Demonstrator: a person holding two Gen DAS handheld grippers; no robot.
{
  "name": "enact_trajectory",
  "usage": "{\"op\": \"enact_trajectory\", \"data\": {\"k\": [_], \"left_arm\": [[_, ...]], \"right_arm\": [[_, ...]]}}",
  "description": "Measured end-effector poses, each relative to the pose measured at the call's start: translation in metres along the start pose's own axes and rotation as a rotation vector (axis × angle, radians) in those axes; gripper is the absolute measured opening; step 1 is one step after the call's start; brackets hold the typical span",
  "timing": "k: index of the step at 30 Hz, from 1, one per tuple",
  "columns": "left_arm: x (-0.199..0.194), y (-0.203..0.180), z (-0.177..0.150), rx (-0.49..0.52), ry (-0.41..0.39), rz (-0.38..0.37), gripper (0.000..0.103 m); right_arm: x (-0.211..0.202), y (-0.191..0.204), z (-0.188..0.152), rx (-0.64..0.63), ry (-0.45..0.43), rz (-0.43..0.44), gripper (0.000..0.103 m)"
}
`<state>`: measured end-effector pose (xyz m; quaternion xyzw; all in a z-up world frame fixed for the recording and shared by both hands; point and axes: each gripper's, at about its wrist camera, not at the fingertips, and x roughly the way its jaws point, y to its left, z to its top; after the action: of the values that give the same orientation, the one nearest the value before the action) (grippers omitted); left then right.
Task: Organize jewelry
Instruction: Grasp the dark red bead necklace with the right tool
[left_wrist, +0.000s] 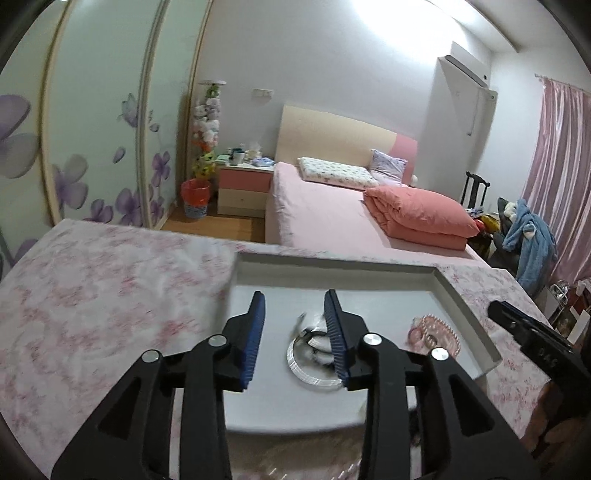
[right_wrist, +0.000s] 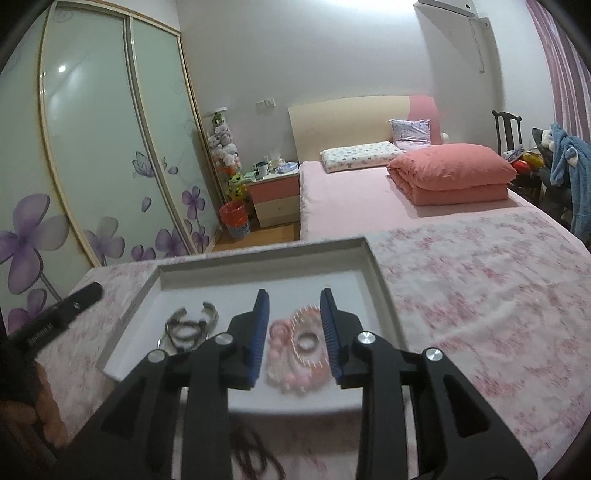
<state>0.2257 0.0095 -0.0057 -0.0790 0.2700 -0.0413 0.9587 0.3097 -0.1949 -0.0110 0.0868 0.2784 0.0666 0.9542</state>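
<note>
A shallow white tray (left_wrist: 465, 306) lies on a pink floral cloth. In the left wrist view my left gripper (left_wrist: 295, 302) is open above a silver bangle (left_wrist: 299, 369) and dark bracelets (left_wrist: 317, 341) in the tray. Pink bead jewelry (left_wrist: 436, 332) lies at the tray's right. In the right wrist view my right gripper (right_wrist: 294, 299) is open and empty above the pink bead bracelets (right_wrist: 291, 365) and a small dark ring (right_wrist: 306, 341) in the tray (right_wrist: 380, 291). The dark and silver bracelets (right_wrist: 188, 326) lie to its left. A dark beaded string (right_wrist: 255, 458) lies on the cloth in front of the tray.
The floral cloth (right_wrist: 480, 295) covers the surface around the tray. Behind stand a pink bed (right_wrist: 369, 199) with a folded quilt, a nightstand (right_wrist: 275, 195), a red bin (right_wrist: 234, 218) and a sliding wardrobe (right_wrist: 92, 147). The other gripper's arm shows at the left edge (right_wrist: 55, 314).
</note>
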Motion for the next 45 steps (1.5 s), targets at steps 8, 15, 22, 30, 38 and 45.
{"op": "enact_trajectory", "data": {"k": [8, 15, 22, 30, 38, 45], "left_arm": [[-0.032, 0.035, -0.037, -0.023, 0.088, 0.057, 0.054], [-0.036, 0.04, -0.06, 0.001, 0.165, 0.066, 0.068], [-0.036, 0.036, -0.065, 0.022, 0.186, 0.051, 0.071], [-0.029, 0.038, -0.071, 0.013, 0.22, 0.058, 0.071], [-0.022, 0.038, -0.077, 0.02, 0.252, 0.075, 0.071], [-0.017, 0.027, -0.079, 0.047, 0.289, 0.075, 0.071]], "right_arm": [[-0.015, 0.003, -0.039, -0.053, 0.152, 0.022, 0.029], [-0.008, 0.024, -0.07, -0.151, 0.28, 0.061, 0.043], [0.005, 0.047, -0.081, -0.243, 0.34, 0.062, 0.056], [0.018, 0.06, -0.079, -0.277, 0.375, 0.053, 0.057], [0.022, 0.068, -0.078, -0.3, 0.375, 0.046, 0.048], [0.016, 0.061, -0.078, -0.28, 0.363, 0.032, 0.011]]}}
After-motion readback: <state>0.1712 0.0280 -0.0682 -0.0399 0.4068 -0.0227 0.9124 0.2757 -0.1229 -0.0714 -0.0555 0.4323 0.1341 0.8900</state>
